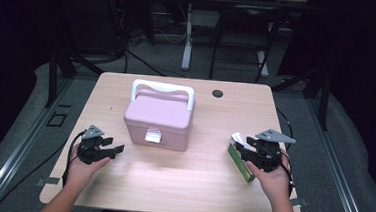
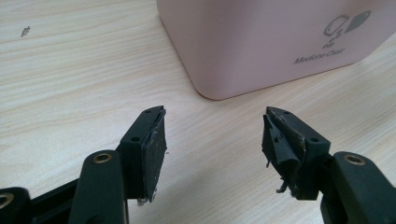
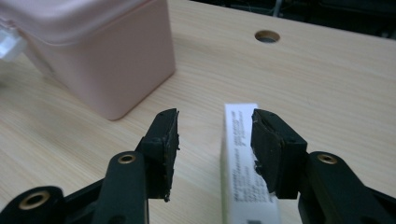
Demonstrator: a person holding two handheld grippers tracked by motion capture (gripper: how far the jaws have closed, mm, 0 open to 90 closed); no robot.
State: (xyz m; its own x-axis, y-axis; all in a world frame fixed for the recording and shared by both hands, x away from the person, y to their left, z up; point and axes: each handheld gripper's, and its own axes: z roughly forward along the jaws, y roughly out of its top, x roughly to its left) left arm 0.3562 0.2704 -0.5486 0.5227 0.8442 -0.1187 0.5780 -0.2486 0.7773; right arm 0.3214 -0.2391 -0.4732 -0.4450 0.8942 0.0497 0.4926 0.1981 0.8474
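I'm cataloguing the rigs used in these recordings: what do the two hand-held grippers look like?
Both the left gripper and the right gripper are black, each topped by a grey three-cornered plate. A black cable trails from each. Close up, the fingers are blocky black pieces on arms with brass-coloured rivets, and their dark pads are worn and frayed at the edges. The person's forearms are bare, with no sleeves in sight.

1. High view was dim overall: the room around the table [image 1: 120, 181] sat near black, and only the tabletop was lit, from above.
2. A pale glare patch lay on the wood in front of the pink box [image 1: 159, 115], with a soft shadow under the box.
3. High view was soft and low in detail.
4. Both gripper views were brighter and evenly lit; near jaws and wood grain were sharp, the far background blurred.
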